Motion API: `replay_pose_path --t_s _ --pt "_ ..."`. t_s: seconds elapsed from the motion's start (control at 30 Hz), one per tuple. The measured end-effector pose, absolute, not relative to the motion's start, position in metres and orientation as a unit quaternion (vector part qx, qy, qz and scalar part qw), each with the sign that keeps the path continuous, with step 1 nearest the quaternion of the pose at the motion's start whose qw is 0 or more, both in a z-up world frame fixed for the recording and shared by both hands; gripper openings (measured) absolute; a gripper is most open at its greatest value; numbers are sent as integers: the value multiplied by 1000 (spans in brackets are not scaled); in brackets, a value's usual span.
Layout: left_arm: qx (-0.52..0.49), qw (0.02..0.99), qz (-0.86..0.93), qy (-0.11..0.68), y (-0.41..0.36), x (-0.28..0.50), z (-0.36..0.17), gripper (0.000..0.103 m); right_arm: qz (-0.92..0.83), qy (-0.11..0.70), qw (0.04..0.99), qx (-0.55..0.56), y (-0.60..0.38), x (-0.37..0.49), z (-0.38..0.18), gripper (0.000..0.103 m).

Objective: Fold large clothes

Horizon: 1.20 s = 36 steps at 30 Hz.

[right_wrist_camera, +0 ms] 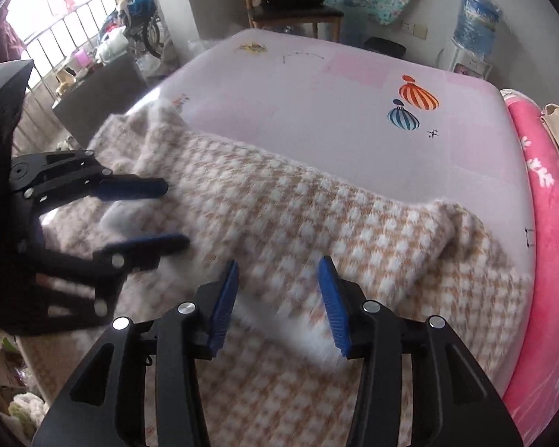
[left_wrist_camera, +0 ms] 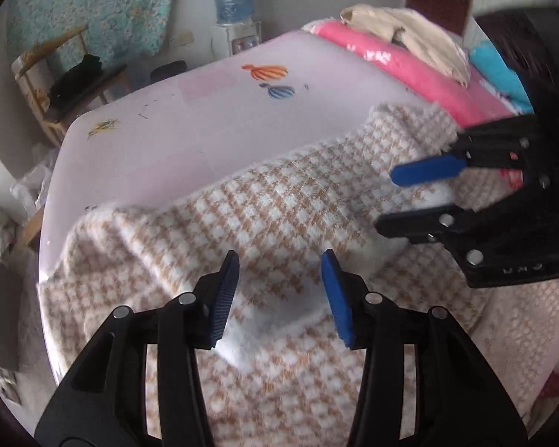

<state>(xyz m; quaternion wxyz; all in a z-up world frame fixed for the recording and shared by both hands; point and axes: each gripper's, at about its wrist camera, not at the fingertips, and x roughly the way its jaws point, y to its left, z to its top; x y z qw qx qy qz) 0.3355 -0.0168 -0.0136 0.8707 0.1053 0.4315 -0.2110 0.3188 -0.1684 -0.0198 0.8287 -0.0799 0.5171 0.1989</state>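
A large tan-and-white checked knit garment [left_wrist_camera: 264, 223] lies spread over the near part of a bed with a pale pink sheet [left_wrist_camera: 212, 126]. My left gripper [left_wrist_camera: 281, 260] hovers open just above the knit, over a white fluffy fold [left_wrist_camera: 279, 320]; nothing is pinched between its blue pads [left_wrist_camera: 223, 298]. The right gripper [left_wrist_camera: 395, 201] reaches in from the right, also open over the cloth. In the right wrist view the right gripper [right_wrist_camera: 279, 264] stands open above the garment [right_wrist_camera: 316, 216], with the left gripper [right_wrist_camera: 175, 214] open at the left beside a white fold [right_wrist_camera: 119, 212].
A pink blanket [right_wrist_camera: 544, 223] runs along the bed's right side, with a beige cloth [left_wrist_camera: 410, 37] on it. Beyond the bed stand a wooden chair [right_wrist_camera: 294, 7] with a black item on it and a water dispenser [right_wrist_camera: 477, 26]. A window railing [right_wrist_camera: 56, 37] is far left.
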Motion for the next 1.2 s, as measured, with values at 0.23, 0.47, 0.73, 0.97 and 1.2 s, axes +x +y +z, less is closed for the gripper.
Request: replay_pose_path --t_s 0.23,0.47,0.73,0.97,1.2 --pt "45 869 -166 464 8 333 -24 50 144 535 830 -55 -179 312 -31 45" --pt "49 893 -140 425 36 260 21 62 170 518 837 -41 -163 233 18 70" --pt "-45 914 -128 381 115 152 15 67 195 518 831 -49 -132 128 28 76" --pt "-140 906 -149 372 159 120 -23 64 159 535 830 -16 -151 113 5 76" --pt "-173 887 -167 394 161 148 -40 44 137 558 817 46 -176 126 -23 76"
